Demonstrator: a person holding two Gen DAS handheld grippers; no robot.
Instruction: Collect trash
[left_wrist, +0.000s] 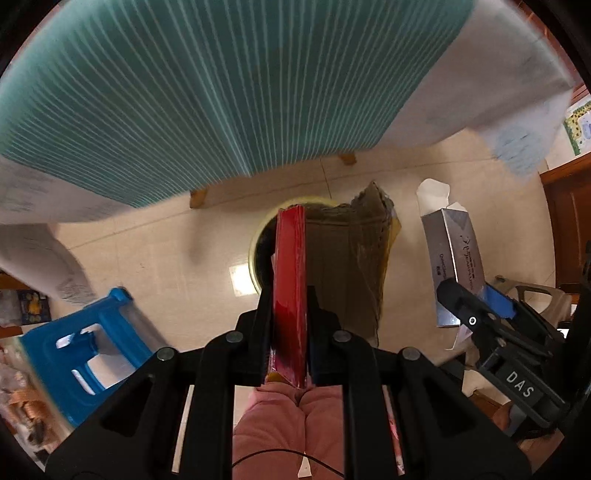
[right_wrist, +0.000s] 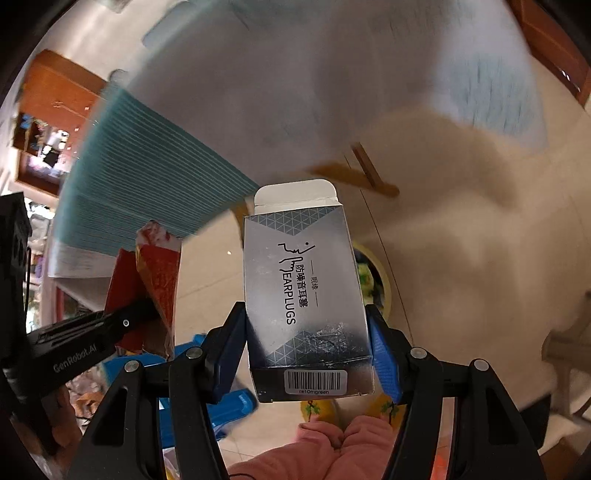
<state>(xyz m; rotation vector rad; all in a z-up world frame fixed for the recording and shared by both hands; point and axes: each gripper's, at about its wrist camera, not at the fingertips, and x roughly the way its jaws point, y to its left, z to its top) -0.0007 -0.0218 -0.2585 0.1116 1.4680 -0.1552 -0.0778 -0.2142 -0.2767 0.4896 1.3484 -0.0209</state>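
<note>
While both grippers clamped trash, the bin (left_wrist: 258, 243) waited at twelve o'clock.
Left gripper (left_wrist: 290, 314) pinched a flat red packet (left_wrist: 290, 266); right gripper (right_wrist: 308, 354) squeezed the light, crushable earplug box (right_wrist: 301, 280) by its side walls.

left wrist: looks steeply down, close over floor (left_wrist: 166, 258) | right wrist: likewise, tilted | shared: floor, teal striped cloth (left_wrist: 207, 92), yellow-rimmed bin (left_wrist: 255, 254)
</note>
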